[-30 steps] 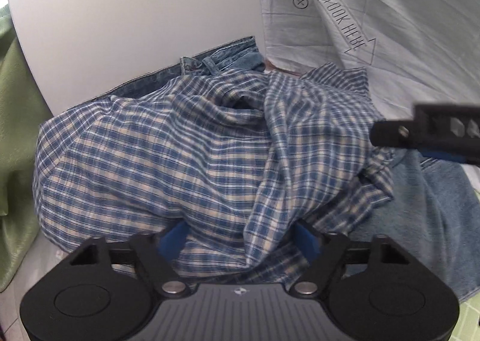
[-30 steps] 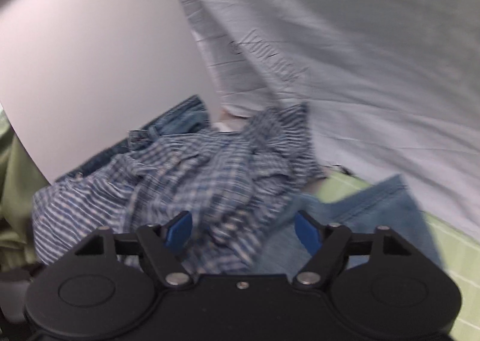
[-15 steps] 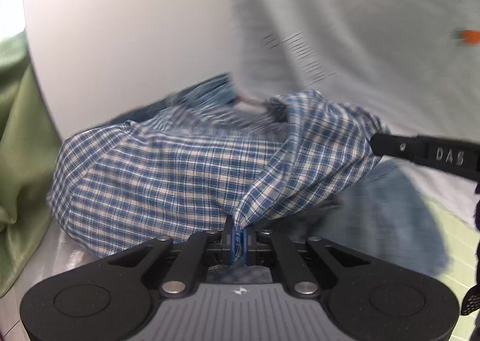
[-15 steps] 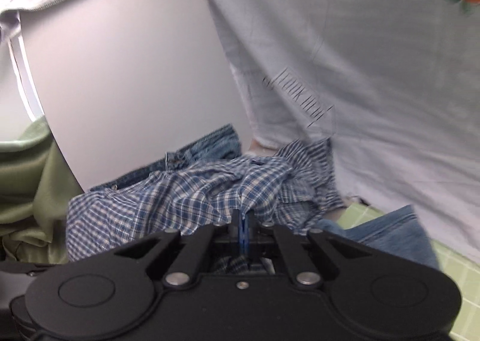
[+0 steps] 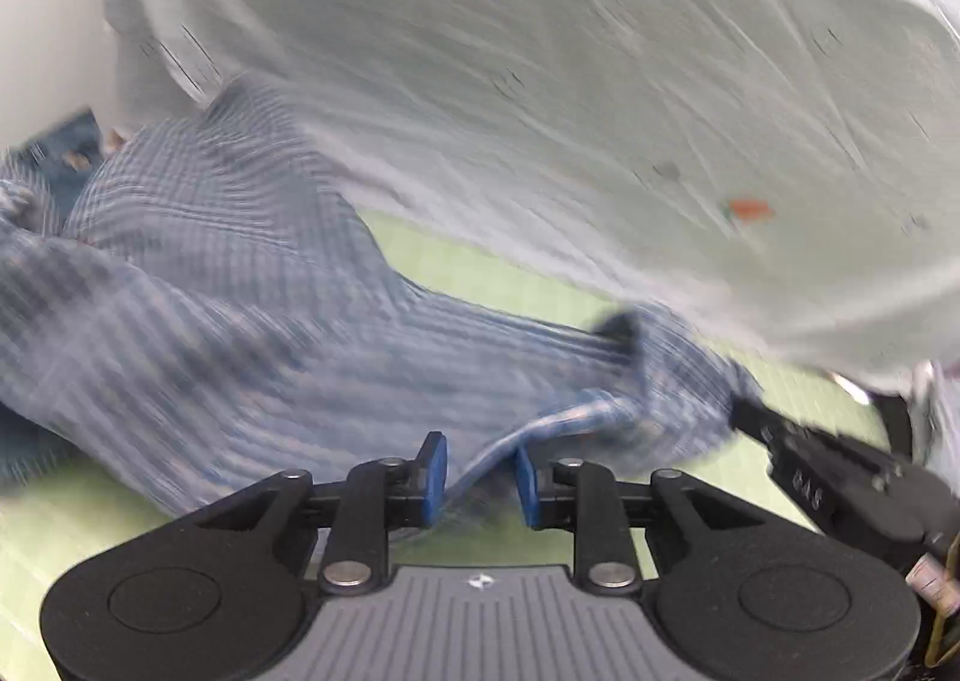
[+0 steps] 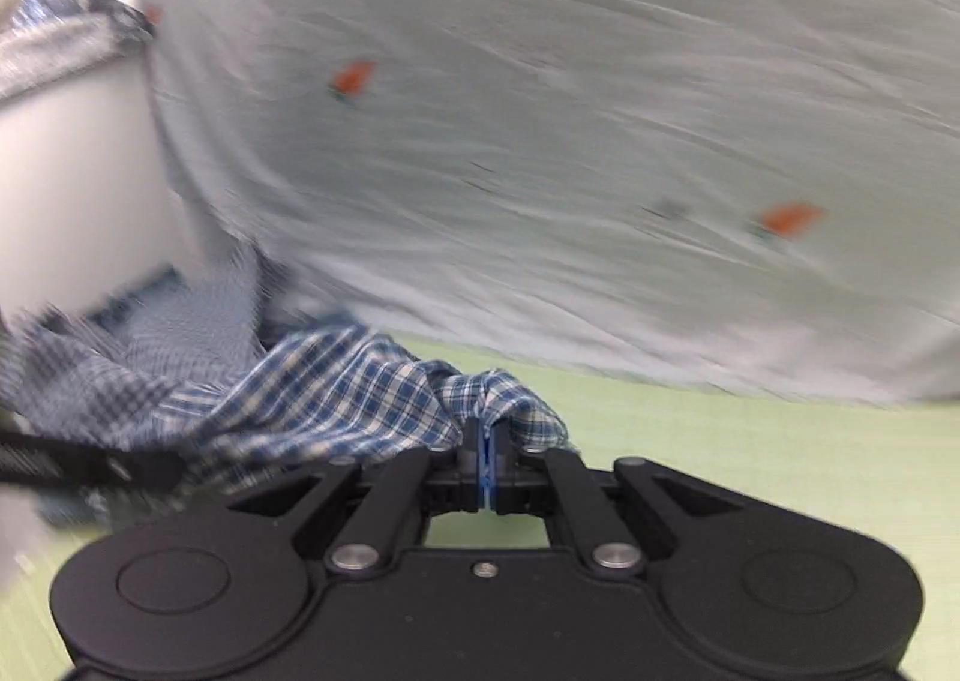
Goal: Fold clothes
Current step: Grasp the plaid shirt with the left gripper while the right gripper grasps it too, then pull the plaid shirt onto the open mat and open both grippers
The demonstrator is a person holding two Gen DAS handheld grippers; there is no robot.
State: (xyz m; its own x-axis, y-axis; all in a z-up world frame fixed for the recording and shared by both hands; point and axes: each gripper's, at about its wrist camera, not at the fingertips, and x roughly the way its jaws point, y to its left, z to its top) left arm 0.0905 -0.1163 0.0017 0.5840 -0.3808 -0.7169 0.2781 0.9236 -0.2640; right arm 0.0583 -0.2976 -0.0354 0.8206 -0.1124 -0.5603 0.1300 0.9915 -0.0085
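The plaid shirt is pinched in the clamped right gripper, its length trailing leftward past the parted left gripper (hem between its fingers, ungripped).

Left tool has blue pads parted with a cloth edge between them, right tool has pads pressed together, pinching cloth, sitting low off to the left tool's right.

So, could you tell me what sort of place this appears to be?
Probably a bedroom or laundry corner at home: a plaid shirt and jeans lie on a green checked sheet, with a pale printed cloth draped behind.
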